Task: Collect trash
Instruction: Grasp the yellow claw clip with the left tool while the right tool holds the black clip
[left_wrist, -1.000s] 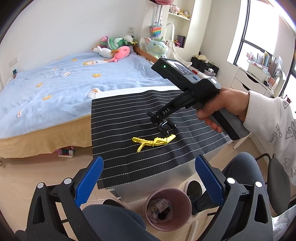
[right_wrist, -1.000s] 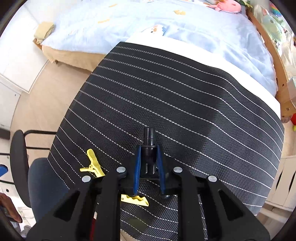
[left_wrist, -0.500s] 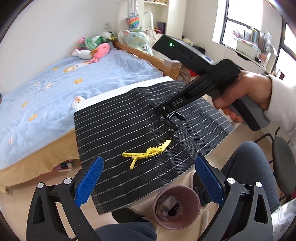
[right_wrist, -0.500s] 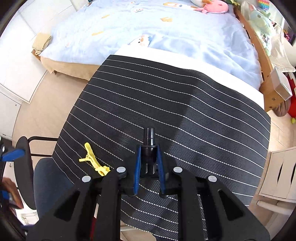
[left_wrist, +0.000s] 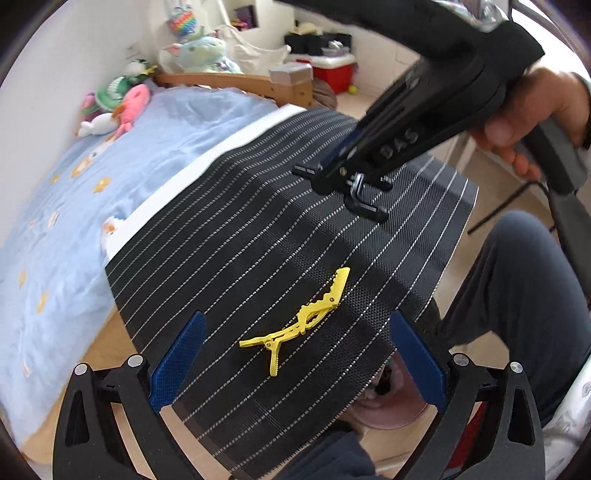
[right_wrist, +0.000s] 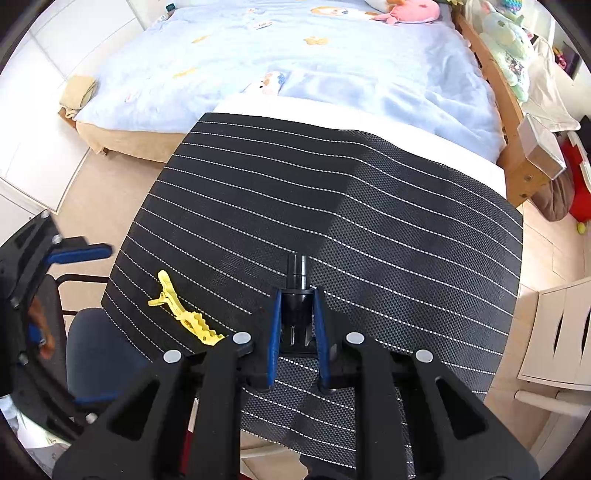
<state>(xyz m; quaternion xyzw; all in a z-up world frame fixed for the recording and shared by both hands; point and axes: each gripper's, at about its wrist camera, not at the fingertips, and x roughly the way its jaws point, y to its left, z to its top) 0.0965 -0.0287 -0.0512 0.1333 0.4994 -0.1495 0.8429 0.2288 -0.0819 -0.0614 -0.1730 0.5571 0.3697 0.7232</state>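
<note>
A yellow hair clip lies flat on the black pinstriped mat, near the mat's front edge on my left-hand side, seen again from the right wrist camera. My left gripper hangs just above it with its blue pads spread wide, one on either side of the clip, touching nothing. My right gripper is held above the middle of the mat, its pads clamped on a small black plastic part whose round stem pokes out in front; from the left wrist the same piece shows below the closed fingertips. Under the mat's near edge sits a pinkish waste bin, mostly hidden. Behind the mat lies a bed with a light blue cover and plush toys
</note>
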